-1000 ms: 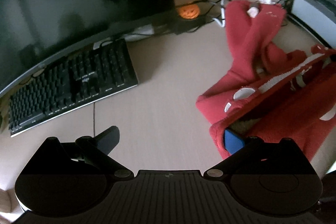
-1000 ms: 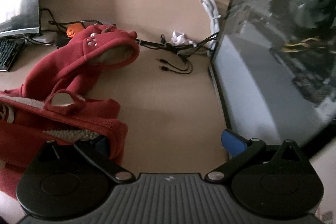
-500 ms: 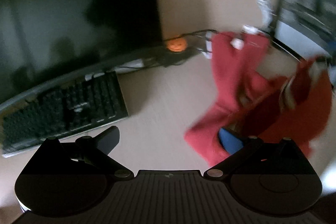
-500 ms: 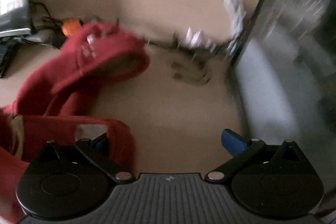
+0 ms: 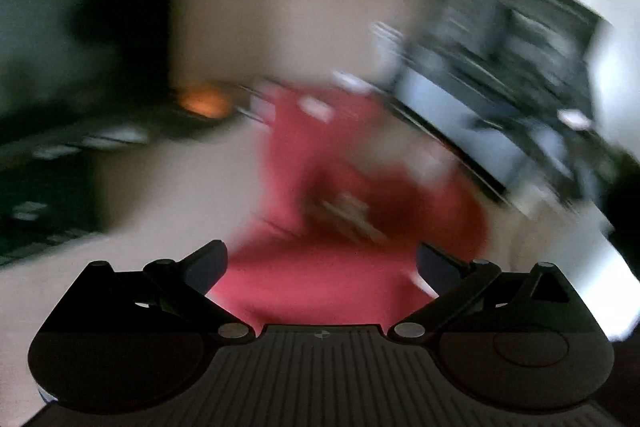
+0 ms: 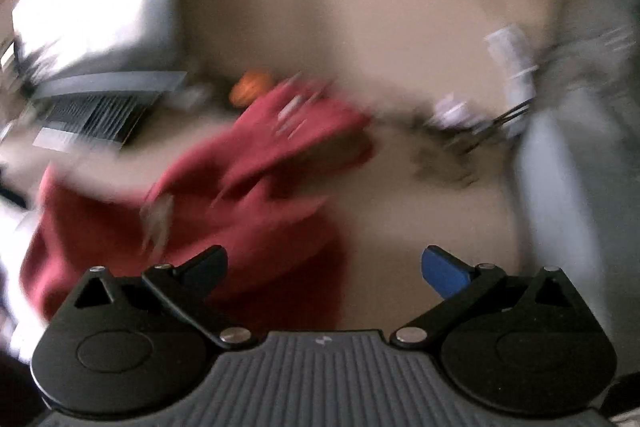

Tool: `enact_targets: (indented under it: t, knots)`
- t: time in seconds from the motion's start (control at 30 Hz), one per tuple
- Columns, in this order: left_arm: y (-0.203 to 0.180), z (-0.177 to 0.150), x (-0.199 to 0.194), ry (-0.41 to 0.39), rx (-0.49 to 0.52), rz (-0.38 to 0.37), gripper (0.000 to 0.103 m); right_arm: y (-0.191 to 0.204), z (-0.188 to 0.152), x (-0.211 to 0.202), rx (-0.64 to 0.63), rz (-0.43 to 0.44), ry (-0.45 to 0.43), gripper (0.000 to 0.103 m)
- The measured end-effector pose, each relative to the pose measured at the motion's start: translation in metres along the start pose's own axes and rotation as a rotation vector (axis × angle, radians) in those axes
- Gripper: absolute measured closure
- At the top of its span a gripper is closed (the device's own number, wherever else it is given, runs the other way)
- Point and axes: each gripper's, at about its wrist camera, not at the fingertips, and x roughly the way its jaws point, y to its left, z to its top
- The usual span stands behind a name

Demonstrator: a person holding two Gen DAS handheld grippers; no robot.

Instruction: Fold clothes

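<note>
Both views are heavily motion-blurred. A red hooded fleece garment [image 5: 340,187] lies crumpled on the beige desk, its hood toward the back; it also shows in the right wrist view [image 6: 240,187]. My left gripper [image 5: 320,267] is open, its fingers wide apart above the near part of the garment, holding nothing. My right gripper [image 6: 324,267] is open too, with the garment under its left finger [image 6: 204,267] and bare desk under the blue right finger [image 6: 444,273].
A monitor [image 5: 80,27] and keyboard [image 6: 92,119] stand at the left. An orange pumpkin toy [image 5: 204,103] sits behind the garment. A computer case [image 5: 500,107] stands at the right, with cables [image 6: 460,135] by it.
Both grippers have let the garment's edge slip from beside their fingers, lifted and swung; the garment now lies in front of and between the left fingers. Views became blurred.
</note>
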Motion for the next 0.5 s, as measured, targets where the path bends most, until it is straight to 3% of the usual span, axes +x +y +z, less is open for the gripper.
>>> enact_targets:
  t: [0.07, 0.13, 0.23, 0.33, 0.4, 0.5]
  knots:
    - [-0.009, -0.010, 0.031, 0.063, -0.016, -0.103, 0.000, 0.010, -0.001, 0.026, -0.015, 0.009, 0.032, 0.000]
    - [-0.001, -0.005, 0.061, 0.072, -0.060, -0.094, 0.000, 0.009, 0.010, 0.048, 0.036, -0.109, 0.002, 0.000]
    - [0.032, 0.018, 0.075, -0.024, -0.201, 0.139, 0.000, -0.010, 0.024, 0.056, 0.222, -0.323, -0.091, 0.000]
    - [0.066, 0.033, 0.048, -0.130, -0.329, 0.368, 0.000, -0.021, 0.021, 0.043, 0.275, -0.447, -0.145, 0.000]
    - [0.073, 0.031, 0.027, -0.155, -0.335, 0.387, 0.000, -0.024, 0.014, 0.029, 0.285, -0.455, -0.174, 0.000]
    - [0.055, 0.030, 0.034, -0.145, -0.299, 0.310, 0.000, -0.019, 0.001, 0.007, 0.319, -0.278, -0.260, 0.000]
